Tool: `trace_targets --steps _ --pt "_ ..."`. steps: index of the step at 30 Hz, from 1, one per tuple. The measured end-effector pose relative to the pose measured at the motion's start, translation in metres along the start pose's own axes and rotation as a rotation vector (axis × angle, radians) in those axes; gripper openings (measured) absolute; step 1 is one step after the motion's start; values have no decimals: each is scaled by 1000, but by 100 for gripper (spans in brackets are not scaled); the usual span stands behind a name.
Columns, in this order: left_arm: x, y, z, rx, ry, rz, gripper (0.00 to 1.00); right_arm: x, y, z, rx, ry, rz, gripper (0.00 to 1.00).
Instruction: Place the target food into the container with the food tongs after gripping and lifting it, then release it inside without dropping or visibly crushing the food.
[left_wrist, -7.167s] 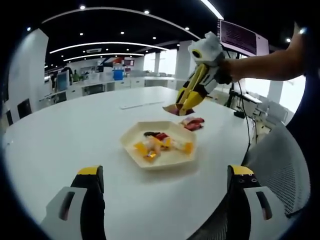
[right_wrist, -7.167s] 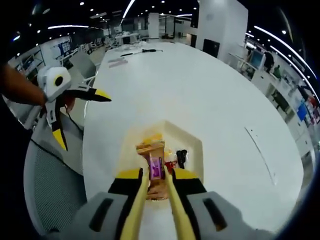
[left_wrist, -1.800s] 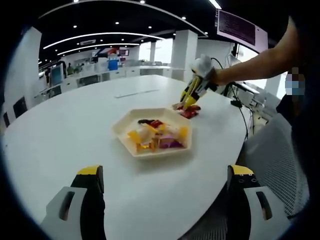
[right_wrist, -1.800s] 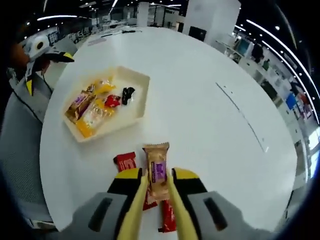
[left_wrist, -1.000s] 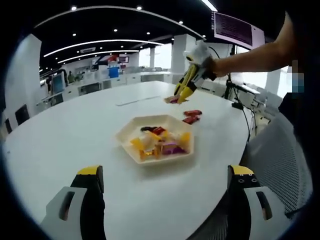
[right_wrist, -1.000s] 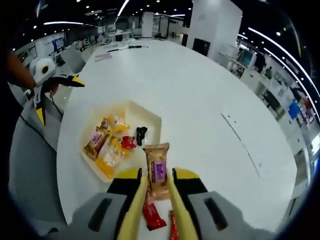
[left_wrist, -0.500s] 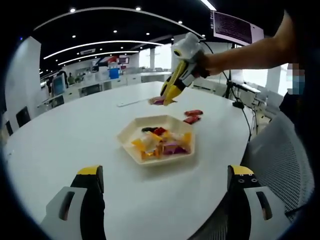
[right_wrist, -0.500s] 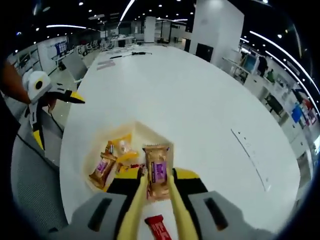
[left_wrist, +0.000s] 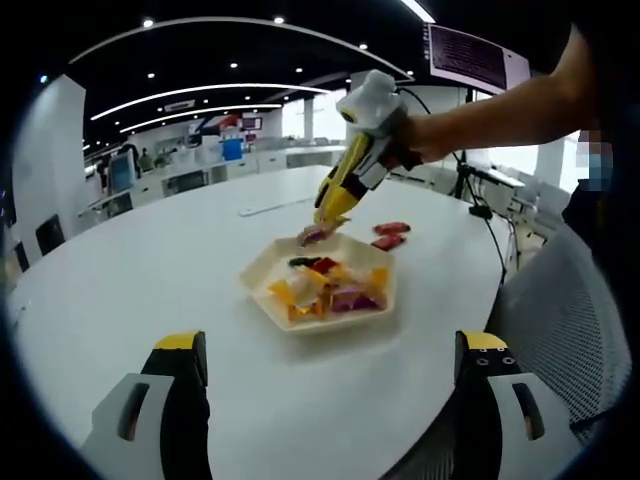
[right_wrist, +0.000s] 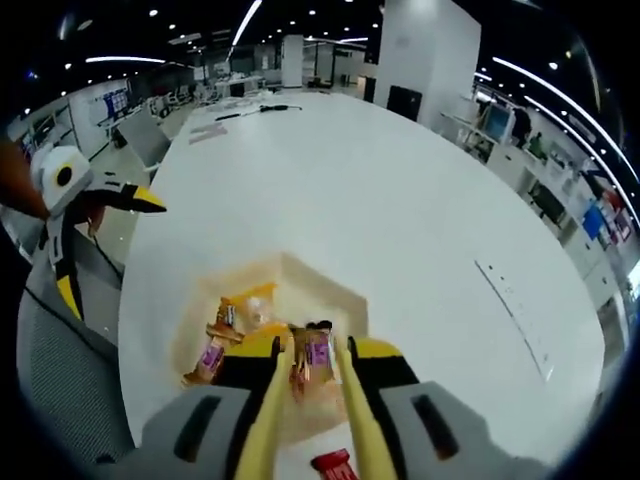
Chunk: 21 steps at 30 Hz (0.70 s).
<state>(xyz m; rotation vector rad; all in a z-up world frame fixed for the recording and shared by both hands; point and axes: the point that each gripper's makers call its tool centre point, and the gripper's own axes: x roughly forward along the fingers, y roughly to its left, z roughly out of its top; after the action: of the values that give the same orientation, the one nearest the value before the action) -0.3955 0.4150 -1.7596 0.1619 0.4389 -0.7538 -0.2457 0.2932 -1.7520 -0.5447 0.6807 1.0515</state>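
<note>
We are holding the left gripper (left_wrist: 325, 400) low at the near table edge with its jaws wide apart and empty, while the yellow plastic food tongs (right_wrist: 305, 400) in the right gripper (right_wrist: 308, 385) are clamped on the tan, purple-labelled wrapped snack bar (right_wrist: 312, 360), now just above the pale hexagonal tray (left_wrist: 372, 310) of wrapped snacks. To finish well we should be lowering until the bar nearly touches the sweets, then easing the tongs apart gently without squeezing. Farther off, the person's forearm (left_wrist: 500, 105) is reaching in from the right, angling the tongs steeply down over the tray's far edge on the round white table (left_wrist: 150, 270), with two red wrapped bars (left_wrist: 388, 234) lying beyond.

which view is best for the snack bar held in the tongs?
Right gripper view: the snack bar sits close up between the right gripper fingers, over the tray. Left gripper view shows the bar small and far off at the tong tips above the tray.
</note>
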Motion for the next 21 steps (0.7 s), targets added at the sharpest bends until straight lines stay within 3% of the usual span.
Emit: trace_targets --steps 5,12,19,21 --pt "-1 1 1 -2 -3 10 100 -7 3 2 6 -20 -3 27" --pt "-1 0 1 5 -1 6 100 -37 -5 -9 -16 -61 -15 27" --pt "-1 -1 1 10 -2 7 100 -69 -31 -41 20 -79 -84 27" --pt "-1 0 2 11 -2 11 100 -82 -38 -58 30 -66 -110 28"
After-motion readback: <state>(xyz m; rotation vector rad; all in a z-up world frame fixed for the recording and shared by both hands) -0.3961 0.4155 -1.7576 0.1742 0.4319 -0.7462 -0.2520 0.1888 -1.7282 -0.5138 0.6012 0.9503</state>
